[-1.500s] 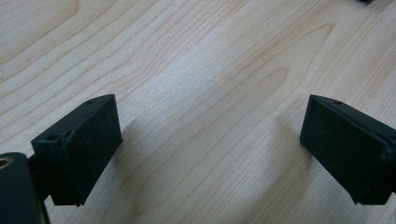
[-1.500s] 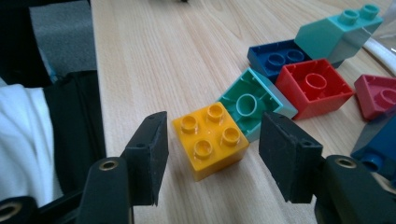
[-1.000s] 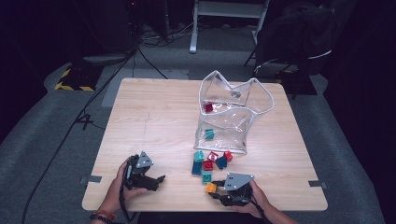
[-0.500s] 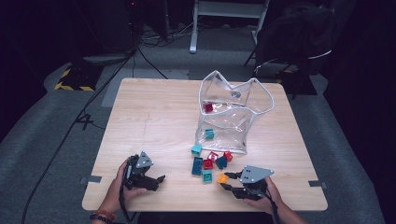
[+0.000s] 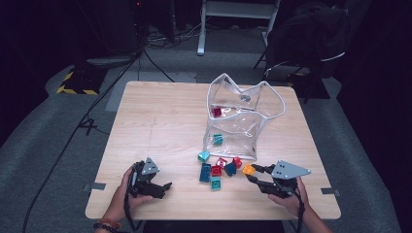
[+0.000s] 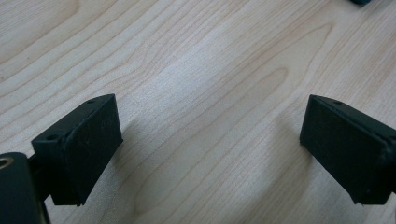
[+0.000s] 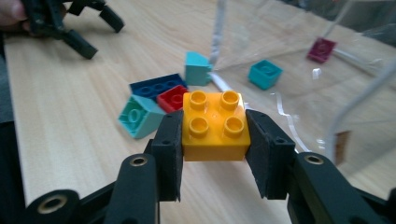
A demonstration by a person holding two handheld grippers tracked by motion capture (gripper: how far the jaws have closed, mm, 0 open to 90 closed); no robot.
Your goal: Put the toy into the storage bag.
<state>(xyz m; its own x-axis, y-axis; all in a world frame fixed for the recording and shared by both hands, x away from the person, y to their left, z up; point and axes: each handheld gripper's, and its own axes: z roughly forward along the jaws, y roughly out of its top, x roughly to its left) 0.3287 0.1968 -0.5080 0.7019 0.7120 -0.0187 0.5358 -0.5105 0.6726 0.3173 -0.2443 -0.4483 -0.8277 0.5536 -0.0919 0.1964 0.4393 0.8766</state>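
My right gripper (image 7: 214, 154) pinches a yellow block (image 7: 215, 125); my left gripper (image 6: 210, 149) is spread wide. Two blocks sit inside the clear bag (image 5: 243, 121) ahead, several wait outside

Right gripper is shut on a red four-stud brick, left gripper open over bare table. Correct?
Not quite: the brick is orange-yellow, not red, as the right gripper view shows. The right gripper is shut on it; the left gripper is open over bare table.

Right gripper (image 7: 212, 140) clamped; left gripper (image 6: 210, 144) fingers spread.
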